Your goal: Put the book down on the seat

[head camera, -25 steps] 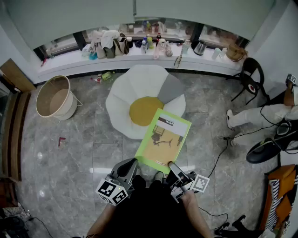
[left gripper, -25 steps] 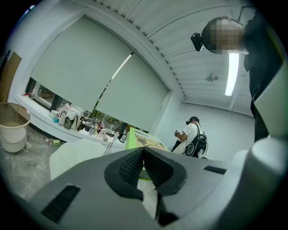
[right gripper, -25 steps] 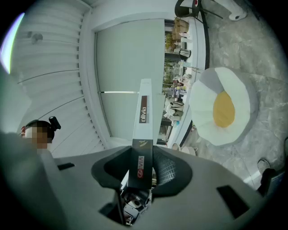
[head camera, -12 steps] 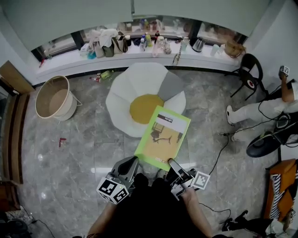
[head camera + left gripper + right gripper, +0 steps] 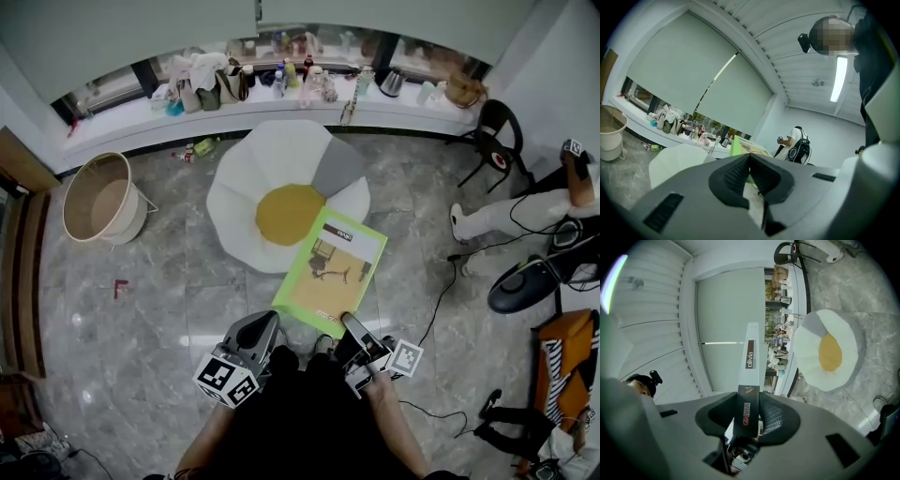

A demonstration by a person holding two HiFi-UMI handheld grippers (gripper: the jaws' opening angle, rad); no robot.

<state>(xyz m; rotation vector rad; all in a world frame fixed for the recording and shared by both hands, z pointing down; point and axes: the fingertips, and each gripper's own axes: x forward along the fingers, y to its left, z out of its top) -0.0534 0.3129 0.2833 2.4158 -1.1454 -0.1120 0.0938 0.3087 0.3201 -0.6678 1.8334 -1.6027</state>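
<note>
1 book [image 5: 330, 272], same pos., R claw [image 5: 347, 325]

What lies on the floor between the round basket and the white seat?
Nothing; the head view shows only bare floor between the basket and the seat.

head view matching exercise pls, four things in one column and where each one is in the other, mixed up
1. green-edged book
2. round beige bin
3. black chair
4. white egg-shaped seat with a yellow centre

a. far right, near the window ledge
b. on the grey floor, left side
c. clamped in the right gripper
d. mid floor, just beyond the book

Pairs: 1-c, 2-b, 3-a, 4-d
</note>
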